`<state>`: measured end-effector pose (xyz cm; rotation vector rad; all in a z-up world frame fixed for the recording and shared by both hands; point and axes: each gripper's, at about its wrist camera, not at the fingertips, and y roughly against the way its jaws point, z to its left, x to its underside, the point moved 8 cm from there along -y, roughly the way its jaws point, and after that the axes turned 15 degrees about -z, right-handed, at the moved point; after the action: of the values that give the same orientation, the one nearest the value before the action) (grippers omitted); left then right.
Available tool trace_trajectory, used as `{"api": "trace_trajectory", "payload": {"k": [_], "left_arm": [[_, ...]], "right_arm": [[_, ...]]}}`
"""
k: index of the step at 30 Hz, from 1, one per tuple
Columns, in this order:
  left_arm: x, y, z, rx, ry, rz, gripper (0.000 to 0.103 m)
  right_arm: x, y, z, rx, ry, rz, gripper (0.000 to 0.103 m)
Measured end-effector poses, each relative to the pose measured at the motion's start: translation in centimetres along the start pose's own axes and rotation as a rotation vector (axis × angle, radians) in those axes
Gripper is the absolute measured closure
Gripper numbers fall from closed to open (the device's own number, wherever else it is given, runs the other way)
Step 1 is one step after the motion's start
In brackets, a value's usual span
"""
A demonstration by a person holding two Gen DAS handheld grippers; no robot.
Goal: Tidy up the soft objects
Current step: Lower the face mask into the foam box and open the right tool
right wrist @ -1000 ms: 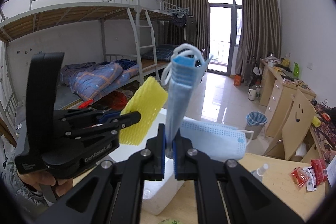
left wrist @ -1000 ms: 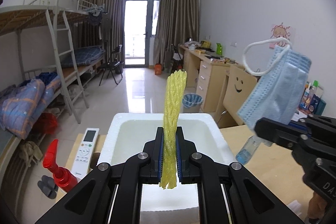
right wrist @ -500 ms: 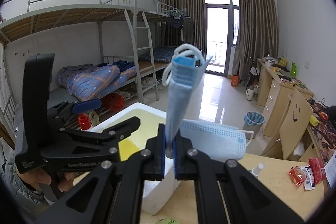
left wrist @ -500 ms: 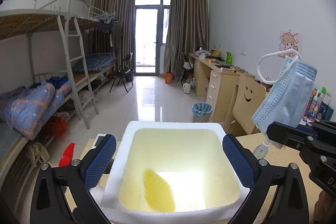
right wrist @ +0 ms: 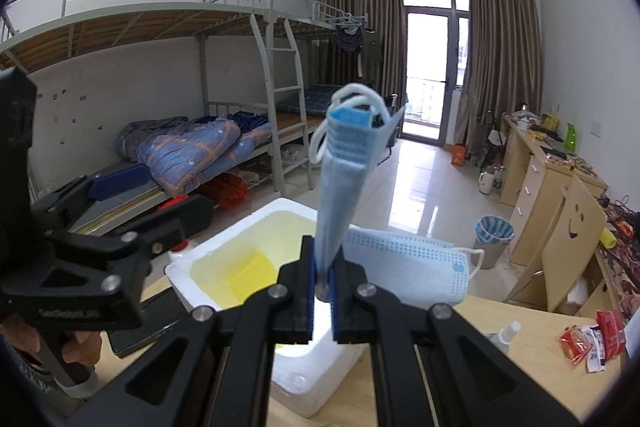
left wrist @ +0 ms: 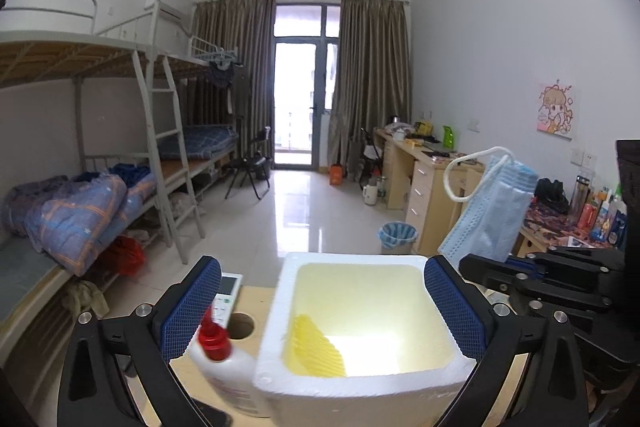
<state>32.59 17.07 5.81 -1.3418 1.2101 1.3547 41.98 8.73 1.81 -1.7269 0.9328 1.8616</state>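
Observation:
A white foam box [left wrist: 280, 311] stands on the wooden table; it also shows in the right wrist view [right wrist: 256, 223]. A yellow foam net [left wrist: 316, 347] lies inside it at the front left, also visible in the right wrist view [right wrist: 252, 271]. My left gripper [left wrist: 322, 307] is open and empty just above the box. My right gripper [right wrist: 323, 291] is shut on folded blue face masks [right wrist: 344, 163] and holds them upright beside the box's right side; they also show in the left wrist view [left wrist: 492, 211].
A white bottle with a red cap [left wrist: 224, 359] and a remote control [left wrist: 226, 299] sit left of the box. A small clear bottle [right wrist: 502, 335] and snack packets [right wrist: 588, 341] lie on the table to the right. A phone [right wrist: 136, 335] lies near the box.
My left gripper opened and the yellow foam net dropped into the box. The left gripper then drew back and tilted left. The right gripper kept holding the masks.

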Motion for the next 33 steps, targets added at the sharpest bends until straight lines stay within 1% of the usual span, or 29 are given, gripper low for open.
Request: {"api": "trace_trajectory", "payload": {"k": [7,13,18,21,23,24,25,26,27,28,30,33], "left_arm": [[0.2,0.9,1.6,-0.05,-0.027,-0.007,0.001],[0.3,1.1,3.0,-0.083,-0.022,-0.006,0.001],[0.4,1.3,3.2,-0.084,-0.021,-0.008,0.001],[0.4,1.3,3.3,-0.083,-0.018,-0.007,0.001],[0.5,1.3,3.2,-0.079,-0.018,-0.003,0.001],[0.5,1.2,3.3,-0.079,-0.018,-0.002,0.001],[0.5,1.3,3.4,-0.081,-0.017,-0.002,0.001],[0.5,1.3,3.2,-0.078,-0.016,-0.001,0.001],[0.5,1.3,3.3,-0.076,-0.016,0.002,0.001],[0.5,1.4,3.4,-0.079,-0.017,0.001,0.001],[0.6,1.5,3.2,-0.081,-0.012,0.0,0.001],[0.7,1.6,3.1,-0.081,-0.007,0.005,0.001]], "right_arm": [[0.5,-1.4,1.3,-0.055,-0.006,0.021,0.095],[0.8,-2.7,2.2,-0.098,-0.006,0.037,0.095],[1.8,-3.7,2.1,-0.121,-0.026,0.07,0.095],[2.2,-4.3,1.8,-0.118,-0.033,0.087,0.094],[2.5,-4.7,1.9,-0.116,-0.028,0.104,0.092],[2.6,-4.7,1.8,-0.112,-0.024,0.109,0.086],[2.7,-4.8,1.7,-0.107,-0.023,0.114,0.074],[2.9,-4.9,1.8,-0.108,-0.02,0.12,0.066],[3.0,-4.8,2.0,-0.11,-0.017,0.124,0.049],[3.0,-4.7,2.1,-0.106,-0.014,0.123,0.036],[2.8,-4.4,2.1,-0.095,-0.009,0.104,0.028],[2.3,-3.9,2.2,-0.098,-0.002,0.091,0.028]]}}
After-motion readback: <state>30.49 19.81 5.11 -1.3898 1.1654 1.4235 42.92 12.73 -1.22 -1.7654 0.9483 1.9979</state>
